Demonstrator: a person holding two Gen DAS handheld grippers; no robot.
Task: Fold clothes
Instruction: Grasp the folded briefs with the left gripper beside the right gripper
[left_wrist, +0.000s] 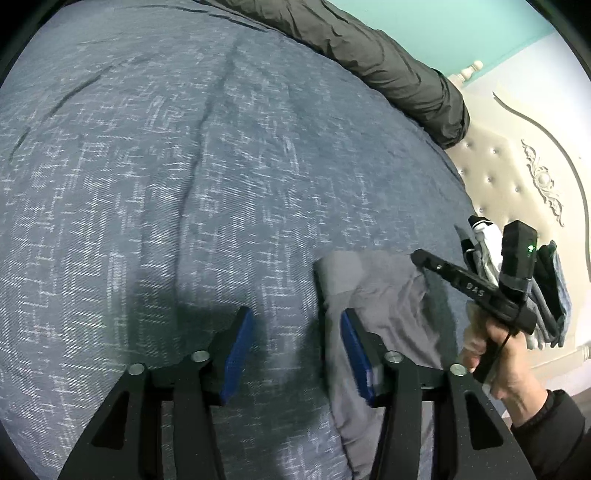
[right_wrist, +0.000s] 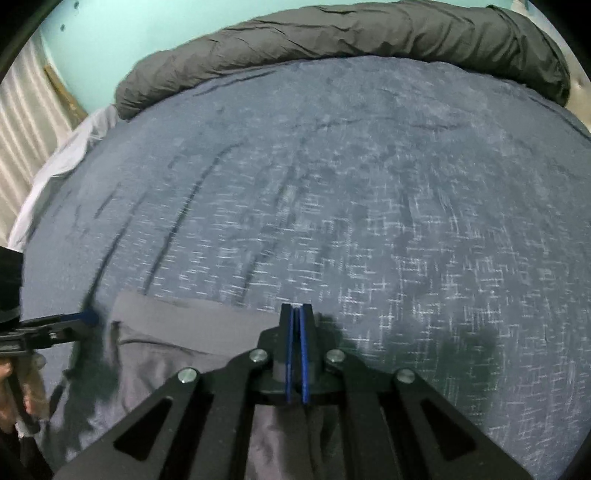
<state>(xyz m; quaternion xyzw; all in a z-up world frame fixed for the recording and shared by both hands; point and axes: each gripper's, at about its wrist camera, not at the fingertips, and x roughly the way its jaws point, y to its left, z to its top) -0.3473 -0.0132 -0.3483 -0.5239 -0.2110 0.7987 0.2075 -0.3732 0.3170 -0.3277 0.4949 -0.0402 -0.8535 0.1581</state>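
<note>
A grey garment (left_wrist: 373, 295) lies on the blue bed cover (left_wrist: 184, 166); it also shows in the right wrist view (right_wrist: 177, 339). My left gripper (left_wrist: 295, 336) is open, its right pad (left_wrist: 354, 350) beside the garment's left edge, nothing between the pads. My right gripper (right_wrist: 295, 314) is shut on the garment's far edge, the cloth hanging under it. In the left wrist view the right gripper (left_wrist: 421, 258) reaches over the garment from the right. The left gripper's tip (right_wrist: 88, 317) shows at the left of the right wrist view.
A dark grey rolled duvet (right_wrist: 351, 37) lies along the far side of the bed. A stack of folded clothes (left_wrist: 546, 291) sits at the right by the white tufted headboard (left_wrist: 517, 177). A teal wall (right_wrist: 110, 29) stands behind.
</note>
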